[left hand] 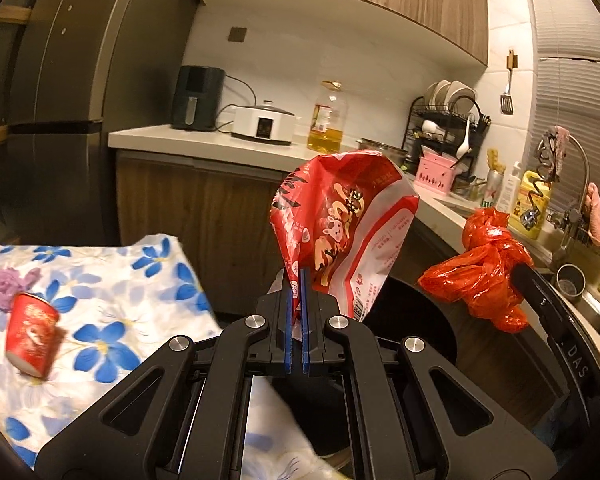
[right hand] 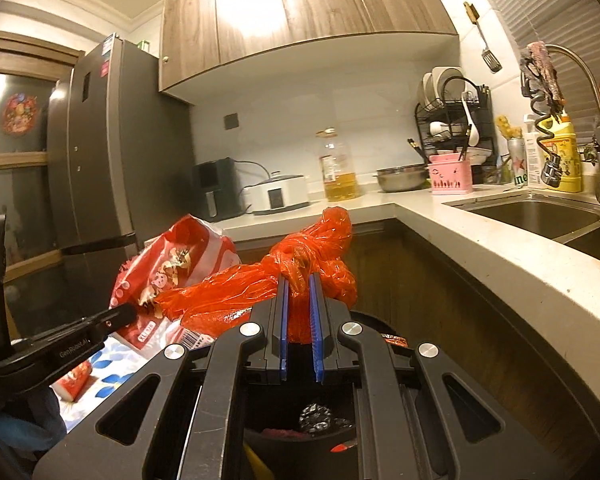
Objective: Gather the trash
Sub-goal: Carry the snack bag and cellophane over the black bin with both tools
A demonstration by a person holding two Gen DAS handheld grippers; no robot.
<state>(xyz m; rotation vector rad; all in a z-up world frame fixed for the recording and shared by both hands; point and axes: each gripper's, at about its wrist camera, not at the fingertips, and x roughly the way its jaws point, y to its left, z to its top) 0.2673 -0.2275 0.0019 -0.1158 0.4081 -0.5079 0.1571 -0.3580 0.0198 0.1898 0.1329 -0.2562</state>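
Note:
My left gripper (left hand: pixel 298 280) is shut on the lower edge of a red and white snack bag (left hand: pixel 340 224), which stands up above the blue pads. To its right, my right gripper (right hand: pixel 299 284) is shut on a knotted orange-red plastic bag (right hand: pixel 300 264); the same plastic bag (left hand: pixel 480 272) shows at the right of the left wrist view. Both are held over a dark round bin (right hand: pixel 364 396) with crumpled foil and scraps inside. A red paper cup (left hand: pixel 32 332) lies on its side on the flowered tablecloth (left hand: pixel 132 280), beside a purple wad (left hand: pixel 6 286).
A wooden counter (right hand: pixel 480 248) wraps around the right with a sink (right hand: pixel 540 212), tap, dish rack (left hand: pixel 448 120), oil bottle (left hand: pixel 327 120), cooker and air fryer (left hand: pixel 196 98). A tall grey fridge (left hand: pixel 60 100) stands at the left.

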